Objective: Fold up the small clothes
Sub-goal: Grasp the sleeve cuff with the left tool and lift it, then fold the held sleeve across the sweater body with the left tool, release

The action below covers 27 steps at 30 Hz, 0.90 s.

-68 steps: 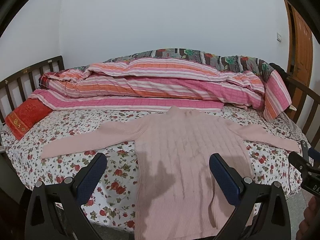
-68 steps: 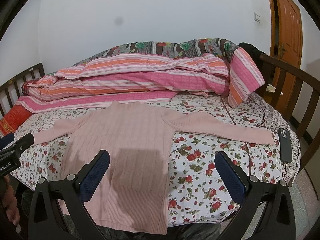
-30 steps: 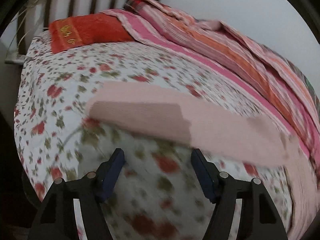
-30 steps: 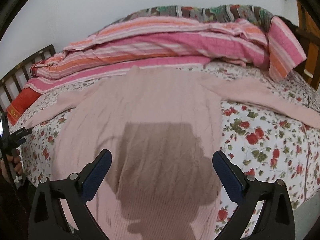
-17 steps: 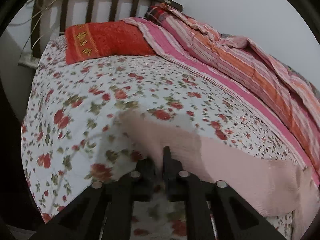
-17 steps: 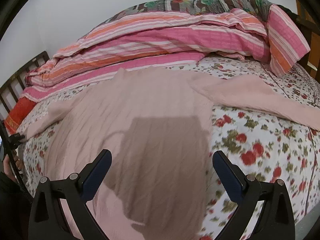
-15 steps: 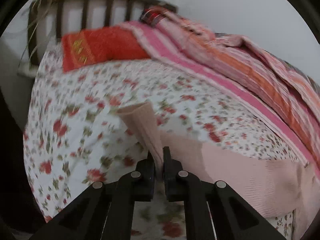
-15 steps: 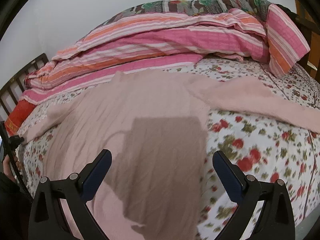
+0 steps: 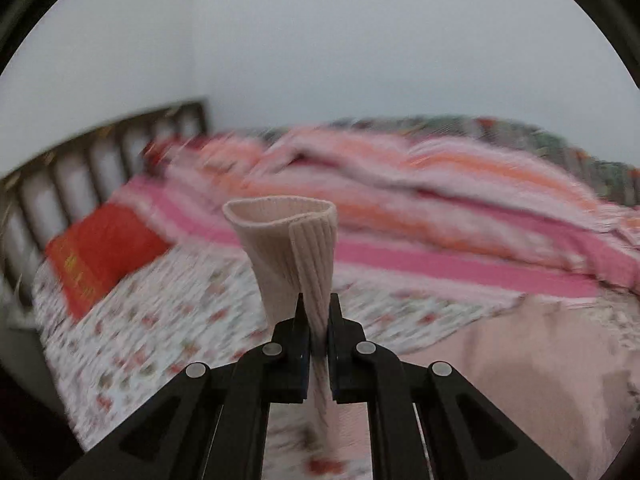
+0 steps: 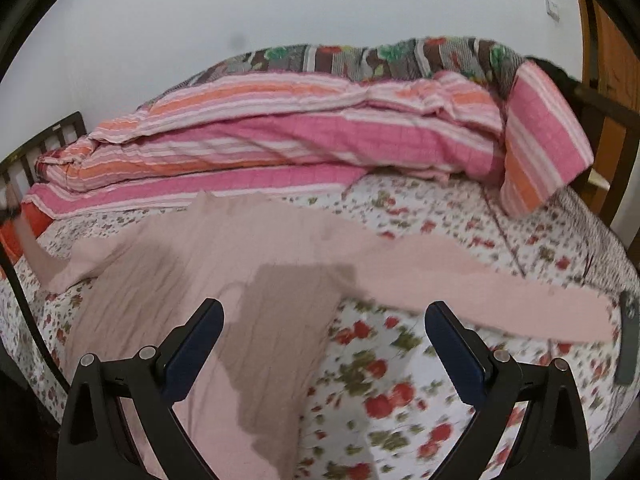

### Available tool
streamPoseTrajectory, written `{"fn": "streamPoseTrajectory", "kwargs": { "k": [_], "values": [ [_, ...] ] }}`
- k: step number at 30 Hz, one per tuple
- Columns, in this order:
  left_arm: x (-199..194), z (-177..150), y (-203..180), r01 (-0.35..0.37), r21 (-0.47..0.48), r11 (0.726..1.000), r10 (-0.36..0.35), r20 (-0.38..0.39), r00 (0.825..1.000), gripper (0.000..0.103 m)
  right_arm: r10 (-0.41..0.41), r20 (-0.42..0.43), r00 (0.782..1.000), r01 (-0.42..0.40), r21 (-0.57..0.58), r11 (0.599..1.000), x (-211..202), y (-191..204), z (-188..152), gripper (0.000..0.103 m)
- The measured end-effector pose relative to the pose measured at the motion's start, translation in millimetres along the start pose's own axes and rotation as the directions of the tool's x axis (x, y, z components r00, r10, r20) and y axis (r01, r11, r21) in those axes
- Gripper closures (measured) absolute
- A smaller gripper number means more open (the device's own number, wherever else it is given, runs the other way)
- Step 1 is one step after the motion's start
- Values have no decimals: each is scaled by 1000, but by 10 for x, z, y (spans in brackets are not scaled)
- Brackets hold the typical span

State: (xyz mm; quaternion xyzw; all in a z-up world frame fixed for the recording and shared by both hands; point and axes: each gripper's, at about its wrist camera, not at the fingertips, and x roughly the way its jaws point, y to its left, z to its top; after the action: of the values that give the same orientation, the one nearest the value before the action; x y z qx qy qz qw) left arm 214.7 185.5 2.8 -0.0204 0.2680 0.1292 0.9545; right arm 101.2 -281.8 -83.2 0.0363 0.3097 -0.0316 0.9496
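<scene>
A pale pink ribbed sweater lies spread on the floral bed sheet. My left gripper is shut on the cuff of the sweater's left sleeve, which stands up out of the jaws, lifted off the bed. In the left wrist view the sweater's body lies low on the right. My right gripper is open above the sweater's right side, nothing between its fingers. The right sleeve stretches flat toward the bed's right edge.
A striped pink and orange quilt is piled along the back of the bed. A red pillow lies by the wooden headboard. A dark phone rests near the bed's right edge, and a wooden door stands beyond.
My left gripper closed on the left sleeve's cuff and lifted it off the sheet. The right gripper drifted to the right over the sweater, still open.
</scene>
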Motion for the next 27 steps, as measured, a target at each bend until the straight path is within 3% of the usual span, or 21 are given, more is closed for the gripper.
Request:
{"fn": "streamPoseTrajectory", "kwargs": {
  "k": [2,5,8,11,16,17,22,23,24,26,27],
  "values": [
    [-43,33,-303,98,-18,995,-98,19,995,96,-3,24,1000,3,4,1000,-20,-57,23,4],
    [3,-56,-835,245,-30,969,-245,26,969,96,20,76,997,-23,32,999,-37,-174,11,4],
    [158,-232,-1452,356,-36,934,-357,-49,933,96,6,92,996,-17,110,994,27,-356,-6,4],
    [169,-376,-1973,427,0,904,-426,-65,902,96,50,59,997,-59,173,983,131,-539,-21,4],
    [82,-702,-2870,546,75,834,-535,-130,835,96,1,42,999,-7,142,990,192,-648,-54,4],
    [64,-798,-3074,575,90,813,-559,-160,814,96,5,36,999,-10,145,989,213,-673,-64,5],
    [19,-1186,-3593,645,129,753,-600,-269,754,96,33,8,999,-33,167,985,333,-730,-118,15],
    [31,-1252,-3651,659,132,740,-604,-300,738,95,39,2,999,-39,168,985,358,-727,-114,17],
    [47,-1301,-3684,683,127,719,-616,-338,712,95,49,-6,999,-48,168,985,398,-712,-113,21],
    [79,-1347,-3653,731,101,675,-646,-397,652,74,71,-21,997,-67,170,983,483,-662,-100,25],
    [94,-1333,-3602,729,94,678,-646,-399,651,70,81,-24,996,-76,166,983,509,-630,-97,27]
  ]
}}
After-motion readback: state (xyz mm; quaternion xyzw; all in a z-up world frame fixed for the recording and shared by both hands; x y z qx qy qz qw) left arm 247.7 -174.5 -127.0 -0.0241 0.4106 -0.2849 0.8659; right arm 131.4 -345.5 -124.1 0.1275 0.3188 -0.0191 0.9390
